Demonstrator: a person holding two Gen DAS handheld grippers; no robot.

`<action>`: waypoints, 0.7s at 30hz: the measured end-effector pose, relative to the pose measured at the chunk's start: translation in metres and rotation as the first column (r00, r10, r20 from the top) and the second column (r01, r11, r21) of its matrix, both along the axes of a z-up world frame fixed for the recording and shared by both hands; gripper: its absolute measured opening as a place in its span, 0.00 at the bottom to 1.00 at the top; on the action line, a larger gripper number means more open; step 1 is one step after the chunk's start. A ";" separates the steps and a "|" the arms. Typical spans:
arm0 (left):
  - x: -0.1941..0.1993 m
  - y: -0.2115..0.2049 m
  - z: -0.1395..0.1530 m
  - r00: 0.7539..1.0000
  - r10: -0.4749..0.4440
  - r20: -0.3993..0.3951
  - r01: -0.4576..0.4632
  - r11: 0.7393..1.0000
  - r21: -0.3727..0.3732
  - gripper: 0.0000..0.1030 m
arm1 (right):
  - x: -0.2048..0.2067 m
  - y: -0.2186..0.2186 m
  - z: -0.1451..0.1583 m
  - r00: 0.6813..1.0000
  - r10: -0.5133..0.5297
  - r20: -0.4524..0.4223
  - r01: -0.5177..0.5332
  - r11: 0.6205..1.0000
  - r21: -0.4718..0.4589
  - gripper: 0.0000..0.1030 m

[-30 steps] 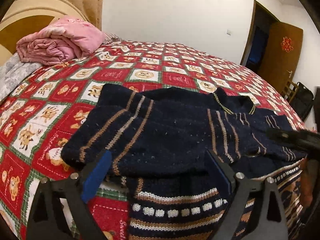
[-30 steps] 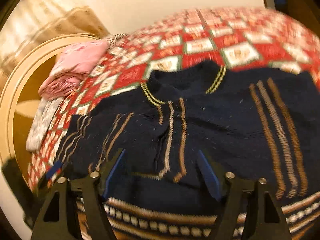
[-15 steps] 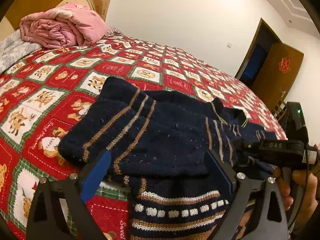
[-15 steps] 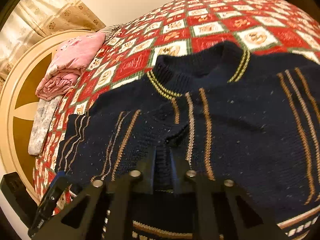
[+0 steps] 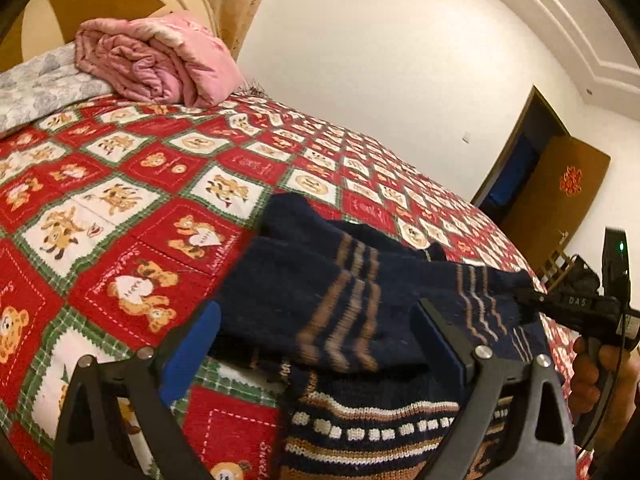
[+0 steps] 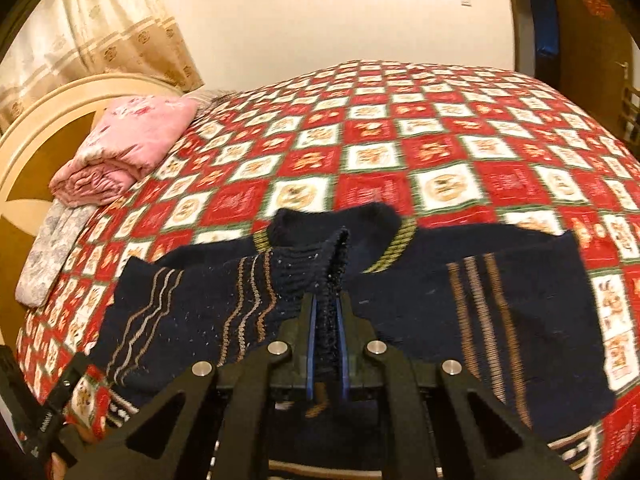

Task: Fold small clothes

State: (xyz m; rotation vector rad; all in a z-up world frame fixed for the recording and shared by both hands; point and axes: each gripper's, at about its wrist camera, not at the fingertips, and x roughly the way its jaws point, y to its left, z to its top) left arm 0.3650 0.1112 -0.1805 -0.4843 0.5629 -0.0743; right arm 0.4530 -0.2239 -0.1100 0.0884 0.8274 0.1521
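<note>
Navy knit sweater (image 6: 420,304) with tan stripes and a yellow-trimmed collar — lying mostly flat on the red teddy-bear bedspread (image 6: 380,140), one ribbed cuff (image 6: 320,272) bunched up off the body.

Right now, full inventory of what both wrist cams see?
sweater: 1, navy with tan stripes, spread on near side of bed
bedspread: 1, red/white/green bear check, covers bed
quilt: 1, pink, folded by headboard
pillow: 1, grey print, under quilt
headboard: 1, cream and brown
curtain: 1, beige
door: 1, brown, open, far right
left gripper: open, over sweater's sleeve
right gripper: shut on sweater's cuff
</note>
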 end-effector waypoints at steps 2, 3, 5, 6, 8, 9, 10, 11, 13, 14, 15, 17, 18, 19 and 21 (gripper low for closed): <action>-0.001 0.004 -0.002 1.000 0.003 -0.001 -0.003 1.000 -0.023 0.96 | 0.000 -0.013 0.000 1.000 -0.026 0.004 0.026 1.000 -0.013 0.08; 0.000 0.006 -0.003 1.000 0.004 -0.002 -0.004 0.999 -0.038 0.96 | 0.001 -0.020 0.000 0.999 -0.037 0.005 0.037 0.999 -0.018 0.08; 0.001 0.009 -0.005 1.000 0.001 -0.006 -0.001 0.998 -0.063 0.96 | 0.002 -0.029 -0.002 0.998 -0.055 0.003 0.055 0.998 -0.028 0.08; 0.002 0.010 -0.007 1.000 0.002 -0.013 -0.002 0.998 -0.069 0.96 | 0.004 -0.035 -0.004 0.998 -0.066 -0.002 0.066 0.997 -0.034 0.08; 0.006 0.007 -0.010 0.999 -0.005 -0.044 0.002 0.998 -0.059 1.00 | 0.009 -0.040 -0.015 0.997 -0.058 -0.043 0.056 0.997 -0.047 0.08; 0.010 0.005 -0.012 0.997 0.000 -0.079 -0.003 0.999 -0.040 1.00 | 0.012 -0.041 -0.023 0.996 -0.055 -0.068 0.052 0.997 -0.051 0.09; 0.014 0.003 -0.014 0.993 0.014 -0.114 -0.016 1.000 -0.018 1.00 | 0.016 -0.043 -0.034 0.993 -0.053 -0.108 0.047 0.997 -0.057 0.09; 0.016 0.003 -0.015 0.990 0.025 -0.136 -0.026 1.000 -0.005 1.00 | 0.018 -0.045 -0.040 0.990 -0.055 -0.127 0.048 0.997 -0.063 0.10; 0.019 0.003 -0.019 0.981 0.058 -0.188 -0.056 0.998 0.018 1.00 | 0.014 -0.051 -0.047 0.988 -0.101 -0.120 0.089 0.991 -0.097 0.14; 0.019 0.003 -0.019 0.978 0.060 -0.200 -0.057 0.998 0.022 1.00 | 0.011 -0.054 -0.047 0.987 -0.117 -0.112 0.106 0.989 -0.098 0.15; 0.018 0.003 -0.019 0.978 0.050 -0.203 -0.046 0.999 0.023 1.00 | 0.006 -0.057 -0.046 0.987 -0.120 -0.109 0.111 0.990 -0.082 0.25; 0.012 0.004 -0.018 0.976 0.037 -0.214 -0.030 0.999 0.036 1.00 | -0.005 -0.059 -0.039 0.989 -0.116 -0.092 0.111 0.992 -0.057 0.50; 0.009 0.006 -0.017 0.977 0.032 -0.210 -0.026 0.999 0.031 1.00 | -0.012 -0.057 -0.035 0.991 -0.109 -0.071 0.105 0.993 -0.059 0.56; 0.005 0.008 -0.015 0.980 0.017 -0.197 -0.015 1.000 0.012 1.00 | -0.021 -0.054 -0.031 0.995 -0.093 -0.045 0.090 0.994 -0.068 0.56; -0.004 0.015 -0.012 0.984 -0.017 -0.177 0.012 1.000 -0.029 1.00 | -0.033 -0.047 -0.028 0.998 -0.064 -0.026 0.061 0.994 -0.089 0.56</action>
